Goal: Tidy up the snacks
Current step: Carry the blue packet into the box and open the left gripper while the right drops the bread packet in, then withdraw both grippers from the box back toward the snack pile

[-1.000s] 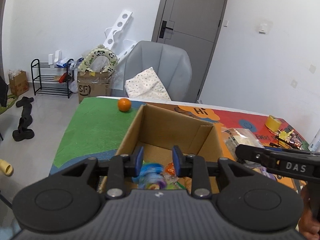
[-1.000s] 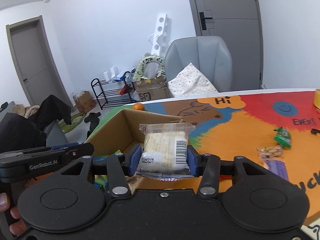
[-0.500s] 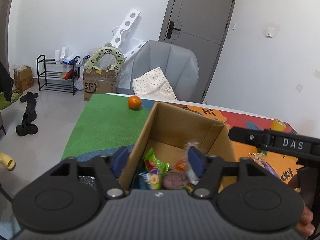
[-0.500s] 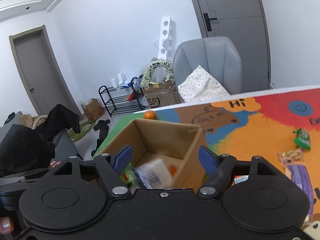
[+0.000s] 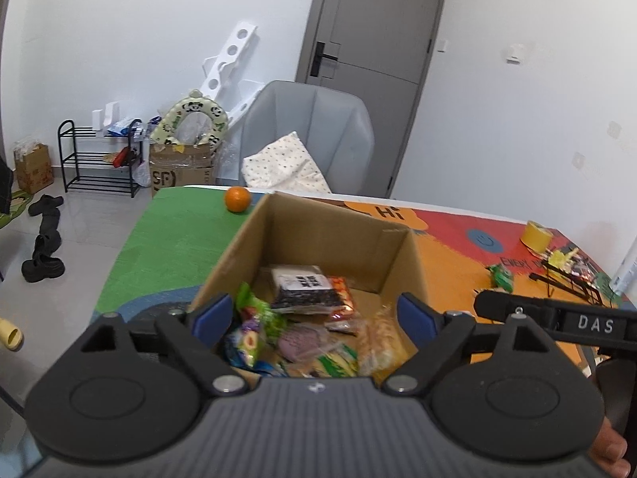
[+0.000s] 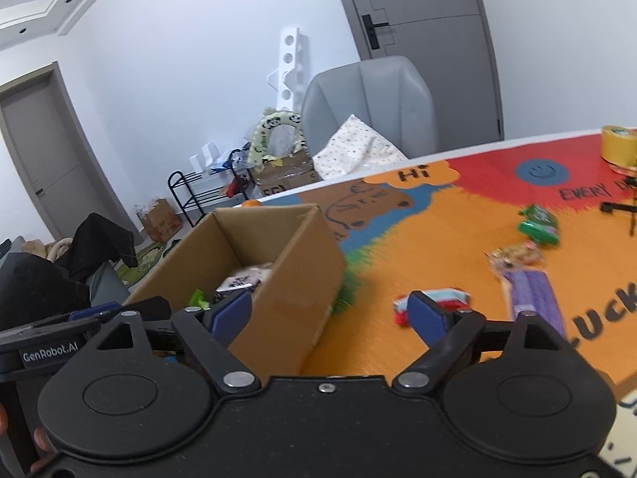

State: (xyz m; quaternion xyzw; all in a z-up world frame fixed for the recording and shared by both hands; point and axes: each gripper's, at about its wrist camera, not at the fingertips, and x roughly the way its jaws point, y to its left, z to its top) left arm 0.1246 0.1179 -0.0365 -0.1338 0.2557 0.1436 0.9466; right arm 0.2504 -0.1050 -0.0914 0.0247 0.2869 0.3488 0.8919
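Observation:
An open cardboard box (image 5: pixel 338 235) stands on the table and holds several snack packets, with a black-and-white packet (image 5: pixel 302 285) on top. My left gripper (image 5: pixel 314 314) is open and empty, just above the box's near edge. My right gripper (image 6: pixel 330 310) is open and empty, over the box's right wall (image 6: pixel 294 279). Loose snacks lie on the mat to the right: a red-and-white packet (image 6: pixel 434 298), a purple packet (image 6: pixel 533 298), a clear packet of biscuits (image 6: pixel 515 255) and a green packet (image 6: pixel 537 225).
An orange (image 5: pixel 237 199) sits on the green part of the mat behind the box. A yellow tape roll (image 6: pixel 619 149) and black wire items (image 5: pixel 565 275) lie at the table's far right. A grey chair (image 5: pixel 306 135) stands behind the table.
My right gripper opened and dropped the packet into the box, then swung right toward the loose snacks. My left gripper opened wide over the box.

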